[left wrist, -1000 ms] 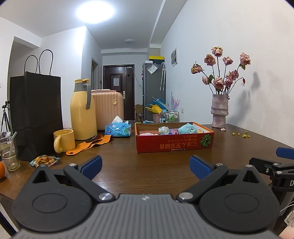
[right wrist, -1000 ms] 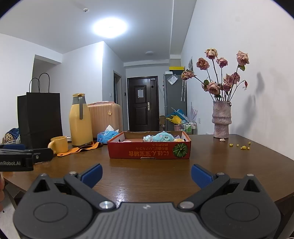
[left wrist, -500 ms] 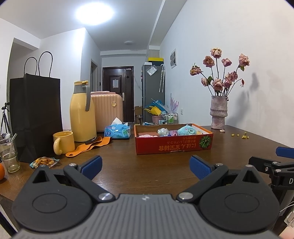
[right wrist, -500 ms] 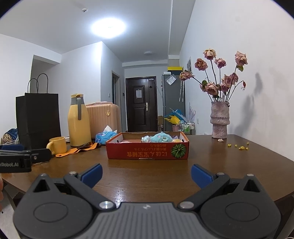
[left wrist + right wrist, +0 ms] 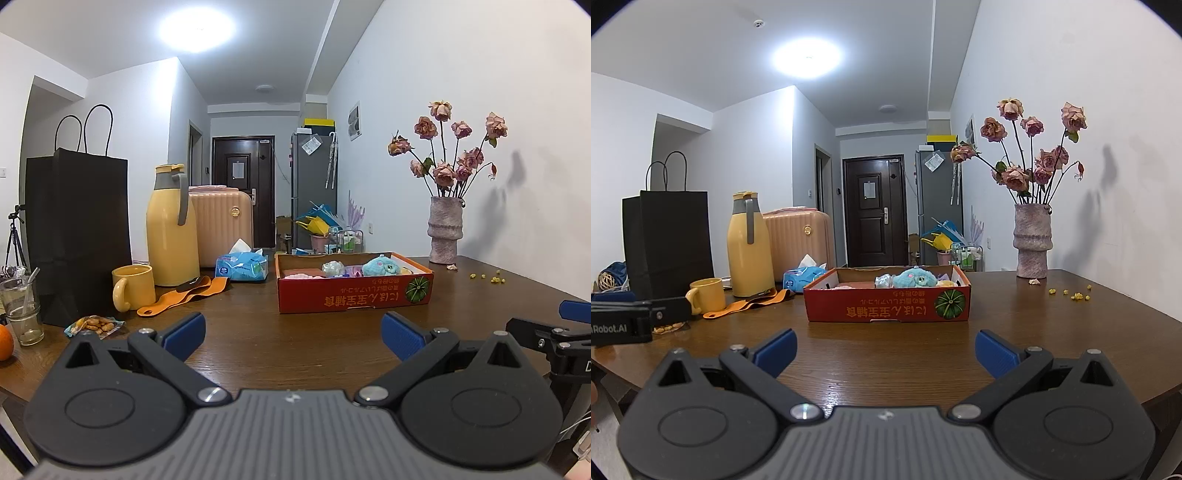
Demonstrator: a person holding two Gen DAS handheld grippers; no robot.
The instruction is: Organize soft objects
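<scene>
left gripper (image 5: pixel 291 334) spread wide, empty | right gripper (image 5: pixel 884 350) spread wide, empty | red box (image 5: pixel 886 308) dead ahead, well beyond both, on surface (image 5: pixel 886 365) | inside: one blue plush (image 5: pixel 916 277), few smaller soft items, count unclear | risk: reaching low could catch box wall and shove it; squeezing plush could drag neighbours out

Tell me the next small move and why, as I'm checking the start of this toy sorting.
Probably ease the right gripper forward over the brown wooden table toward the fluffy blue plush toy in the red cardboard box. Both grippers, the left gripper included, hang well short of the box with jaws open and empty.
</scene>
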